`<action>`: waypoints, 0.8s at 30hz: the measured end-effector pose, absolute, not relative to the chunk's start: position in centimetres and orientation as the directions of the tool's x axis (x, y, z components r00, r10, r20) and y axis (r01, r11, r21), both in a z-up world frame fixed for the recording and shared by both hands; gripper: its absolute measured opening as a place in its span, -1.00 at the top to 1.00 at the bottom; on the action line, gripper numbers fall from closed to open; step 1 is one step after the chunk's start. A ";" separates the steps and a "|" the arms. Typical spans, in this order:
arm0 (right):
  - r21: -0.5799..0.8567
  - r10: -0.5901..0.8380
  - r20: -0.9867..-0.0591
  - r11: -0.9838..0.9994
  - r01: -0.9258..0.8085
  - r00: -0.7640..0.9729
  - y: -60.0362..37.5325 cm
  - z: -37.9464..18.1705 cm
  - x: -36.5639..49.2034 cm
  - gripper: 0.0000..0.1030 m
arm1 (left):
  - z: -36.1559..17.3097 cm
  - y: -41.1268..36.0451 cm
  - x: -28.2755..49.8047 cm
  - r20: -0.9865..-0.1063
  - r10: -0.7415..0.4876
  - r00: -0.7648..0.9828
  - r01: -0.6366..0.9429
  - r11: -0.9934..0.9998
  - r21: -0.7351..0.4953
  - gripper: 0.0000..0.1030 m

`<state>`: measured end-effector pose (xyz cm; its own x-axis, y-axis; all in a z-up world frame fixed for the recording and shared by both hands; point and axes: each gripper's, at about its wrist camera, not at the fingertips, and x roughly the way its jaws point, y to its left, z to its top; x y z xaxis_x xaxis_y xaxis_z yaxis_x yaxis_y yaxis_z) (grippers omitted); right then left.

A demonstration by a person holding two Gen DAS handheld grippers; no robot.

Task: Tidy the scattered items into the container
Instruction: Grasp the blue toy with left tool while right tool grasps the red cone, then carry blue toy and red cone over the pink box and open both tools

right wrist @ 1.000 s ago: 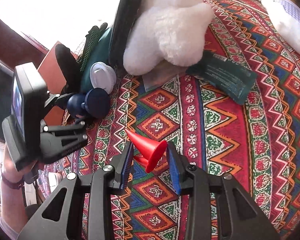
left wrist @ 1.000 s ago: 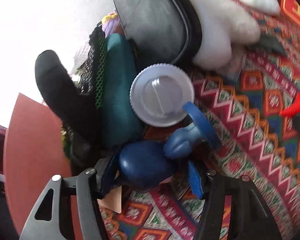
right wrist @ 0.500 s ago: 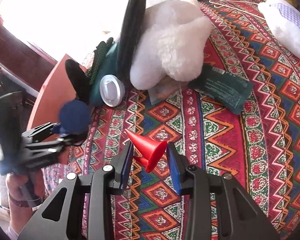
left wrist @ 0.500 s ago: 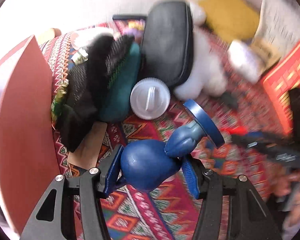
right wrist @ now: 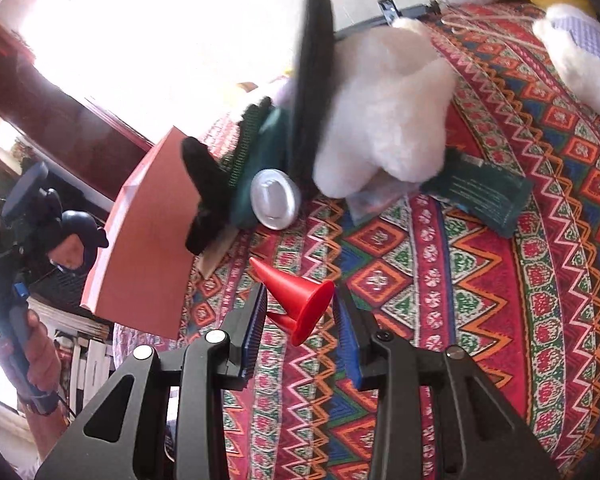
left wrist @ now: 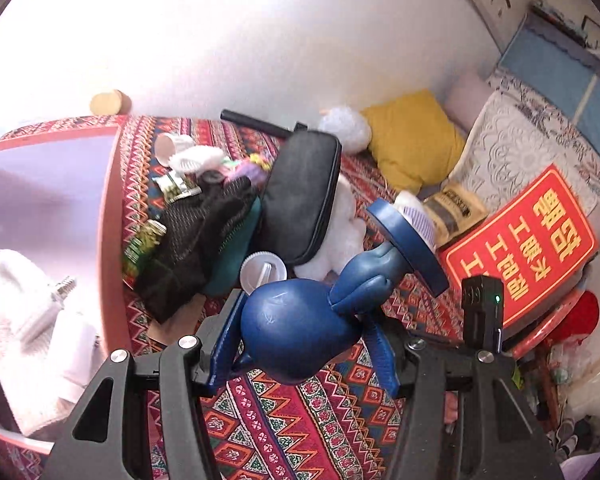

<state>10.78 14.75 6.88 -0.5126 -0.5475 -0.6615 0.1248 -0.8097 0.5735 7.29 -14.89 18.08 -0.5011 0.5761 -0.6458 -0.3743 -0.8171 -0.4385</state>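
- The left gripper [left wrist: 304, 344] clamps the round body of a dark blue rubber toy [left wrist: 300, 332] between its 2 blue pads; the toy's long axis runs from the lower left up to the right, and its flat disc foot [left wrist: 406, 248] points to the upper right, away from the camera.
- The right gripper [right wrist: 300, 320] holds a red cone [right wrist: 300, 296] at its wide rim, jaws narrow; the cone lies on its side with its tip aimed up and left.
- Compared with 1 second ago, the left gripper has lifted the toy off the patterned bedspread [left wrist: 300, 432] and rolled, so the red-walled container [left wrist: 110, 240] now shows at the left with white cloth [left wrist: 24, 320] and a light bulb [left wrist: 60, 288] inside. The cone's grip is unchanged.
- On the bedspread, near the container's wall, lie a black case [left wrist: 300, 196], a white plush [right wrist: 384, 120], a white lid [left wrist: 262, 270], black mesh fabric [left wrist: 196, 236] and a dark green packet [right wrist: 484, 192].
- At the bedspread's far edge sit a yellow cushion [left wrist: 412, 144], a red sign [left wrist: 528, 240] and a white wall [left wrist: 260, 40].
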 end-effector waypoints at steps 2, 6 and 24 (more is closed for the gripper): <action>0.570 -0.549 -0.646 -0.809 0.143 -0.530 14.2 7.9 11.2 0.37 | 18.4 -15.7 7.5 -0.635 0.578 -0.513 -0.368 -0.816 -0.446 -0.06; 0.550 -0.554 -0.612 -0.811 0.199 -0.565 12.2 10.8 11.6 0.37 | 19.6 -18.0 8.1 -0.600 0.583 -0.548 -0.354 -0.812 -0.465 -0.06; 0.431 -0.673 -0.517 -0.739 0.518 -0.530 -5.2 20.8 9.4 0.37 | 20.5 -32.8 9.1 -0.586 0.358 -0.727 -0.104 -0.901 -0.421 -0.06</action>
